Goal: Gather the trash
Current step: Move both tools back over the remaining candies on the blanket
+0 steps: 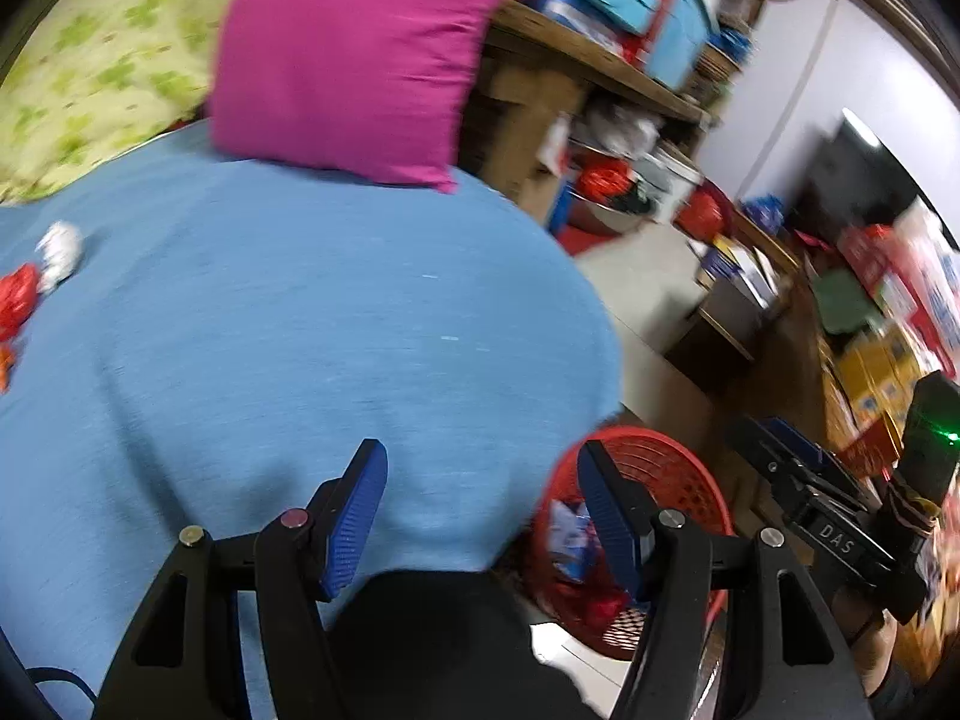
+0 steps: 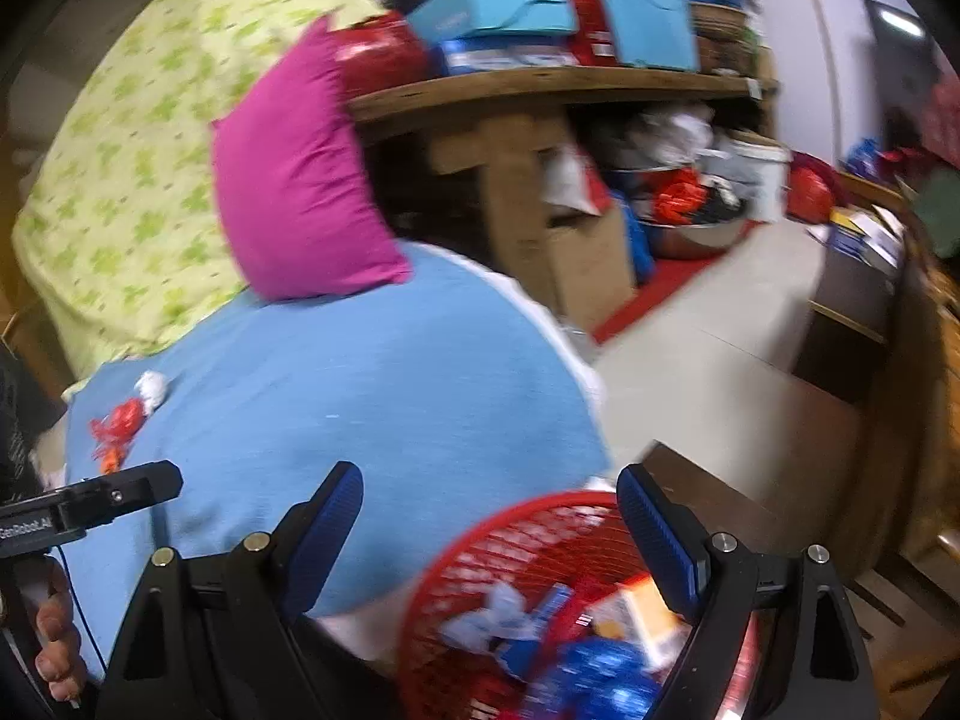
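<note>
Left wrist view: the left gripper (image 1: 480, 516) stands spread and empty over the blue bedcover (image 1: 300, 330), with the red basket (image 1: 690, 480) just beside its right finger; the remaining trash, a white crumpled paper (image 1: 60, 255) touching a red wrapper (image 1: 17, 300), lies well apart at far left. Right wrist view: the right gripper (image 2: 489, 534), also spread and empty, hangs above the basket (image 2: 480, 558), while paper (image 2: 153, 387) and wrapper (image 2: 120, 420) lie up-left beyond the left gripper's tip (image 2: 150, 480), so the left hand is judged nearer.

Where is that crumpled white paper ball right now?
The white paper ball lies on the blue bedspread, far left in both views, touching the red wrapper.
</note>
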### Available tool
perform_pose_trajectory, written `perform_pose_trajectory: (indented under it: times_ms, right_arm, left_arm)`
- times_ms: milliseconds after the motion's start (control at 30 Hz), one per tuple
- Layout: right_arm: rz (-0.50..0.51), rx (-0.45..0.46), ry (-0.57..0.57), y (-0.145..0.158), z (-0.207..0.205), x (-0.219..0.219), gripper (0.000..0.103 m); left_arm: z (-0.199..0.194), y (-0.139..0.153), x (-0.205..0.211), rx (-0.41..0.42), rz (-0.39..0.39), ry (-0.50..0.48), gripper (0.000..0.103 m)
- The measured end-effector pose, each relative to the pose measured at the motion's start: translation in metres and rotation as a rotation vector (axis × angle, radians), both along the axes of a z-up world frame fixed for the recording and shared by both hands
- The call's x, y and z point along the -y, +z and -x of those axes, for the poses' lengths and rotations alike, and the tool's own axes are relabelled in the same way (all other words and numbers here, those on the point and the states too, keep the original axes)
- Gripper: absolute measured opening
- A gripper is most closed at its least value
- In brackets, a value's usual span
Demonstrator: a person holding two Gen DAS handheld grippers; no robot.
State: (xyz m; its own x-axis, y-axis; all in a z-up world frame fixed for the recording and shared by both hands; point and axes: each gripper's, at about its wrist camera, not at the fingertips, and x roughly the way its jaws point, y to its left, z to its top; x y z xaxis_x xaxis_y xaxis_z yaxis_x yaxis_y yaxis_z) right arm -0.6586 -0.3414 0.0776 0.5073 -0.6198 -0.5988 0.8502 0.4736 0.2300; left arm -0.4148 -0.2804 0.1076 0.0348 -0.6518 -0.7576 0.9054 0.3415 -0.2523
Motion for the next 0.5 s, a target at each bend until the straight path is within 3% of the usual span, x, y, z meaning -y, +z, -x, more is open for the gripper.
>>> perform_pose_trajectory:
  times_ms: [500]
  right_arm:
    - [0.080, -0.002, 0.233, 0.033, -0.117, -0.037, 0.089]
  left_arm:
    - [-0.145, 0.002, -0.117, 0.067, 0.003, 0.412, 0.067]
